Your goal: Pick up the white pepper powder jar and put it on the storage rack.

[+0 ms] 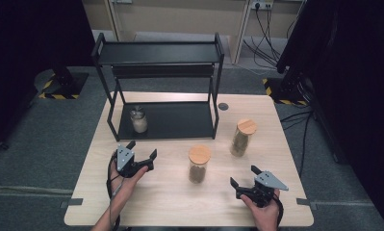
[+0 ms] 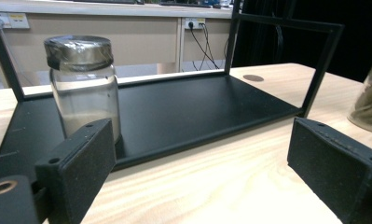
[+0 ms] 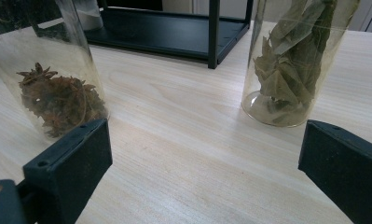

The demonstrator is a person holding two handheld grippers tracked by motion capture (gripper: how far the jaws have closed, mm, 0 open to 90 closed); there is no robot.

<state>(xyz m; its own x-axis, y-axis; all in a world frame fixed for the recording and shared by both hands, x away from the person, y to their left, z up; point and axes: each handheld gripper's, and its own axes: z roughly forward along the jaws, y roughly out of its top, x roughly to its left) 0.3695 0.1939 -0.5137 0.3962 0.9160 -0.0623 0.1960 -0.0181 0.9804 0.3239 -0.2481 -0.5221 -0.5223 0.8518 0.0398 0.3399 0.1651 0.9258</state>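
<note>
Right gripper [image 1: 246,176] and left gripper [image 1: 142,148] gape empty; nearest jar [image 1: 198,164], cork-lidded, holds probably star anise.

The high view looks down over my table [image 1: 180,202]. My left gripper view sits low, facing the black rack [image 2: 183,116]; my right faces two jars, sharing that rack [image 3: 174,32] at upper frame.

In my right gripper view the tops of the star anise jar [image 3: 58,88] and the leaf jar [image 3: 291,60] are cut off by the upper edge. In my left gripper view my jaw hides the base of the small jar [image 2: 83,88], and the picture's right edge cuts another jar [image 2: 368,105]. From the high view the small jar's content is too small to tell.
</note>
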